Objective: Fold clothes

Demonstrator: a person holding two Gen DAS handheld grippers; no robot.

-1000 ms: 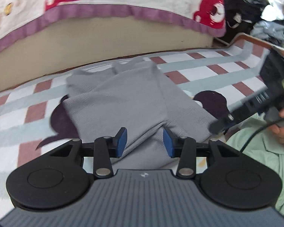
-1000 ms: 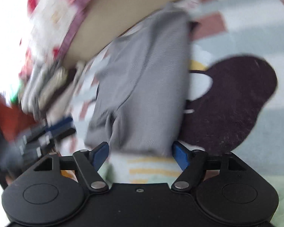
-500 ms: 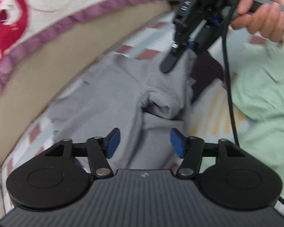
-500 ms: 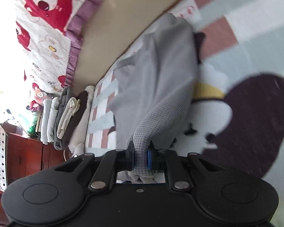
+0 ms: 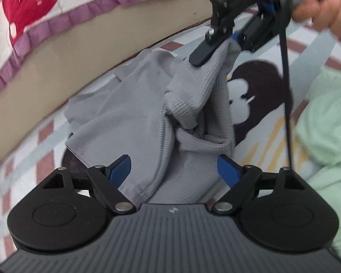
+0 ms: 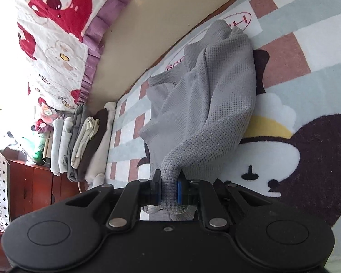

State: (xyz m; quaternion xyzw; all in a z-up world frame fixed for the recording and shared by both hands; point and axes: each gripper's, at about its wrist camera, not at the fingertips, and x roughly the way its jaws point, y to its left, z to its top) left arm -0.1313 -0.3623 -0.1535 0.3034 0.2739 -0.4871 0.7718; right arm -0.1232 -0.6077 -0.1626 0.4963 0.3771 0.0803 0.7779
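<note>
Grey garment [image 5: 134,118] on the rug [image 6: 307,72] beside the bed [image 5: 56,63], long axis running away from both grippers. Right gripper [image 6: 168,190]: jaws clamped on a raised bunch of the near edge. Left gripper [image 5: 174,169]: jaws, just opened wider, straddle the hem without pressing it. Folded stack [image 6: 84,136] left of the garment, against the bed; no containers visible.

Gray garment [image 5: 147,122] between wide left gripper [image 5: 174,170] pads, apparently untouched.
</note>
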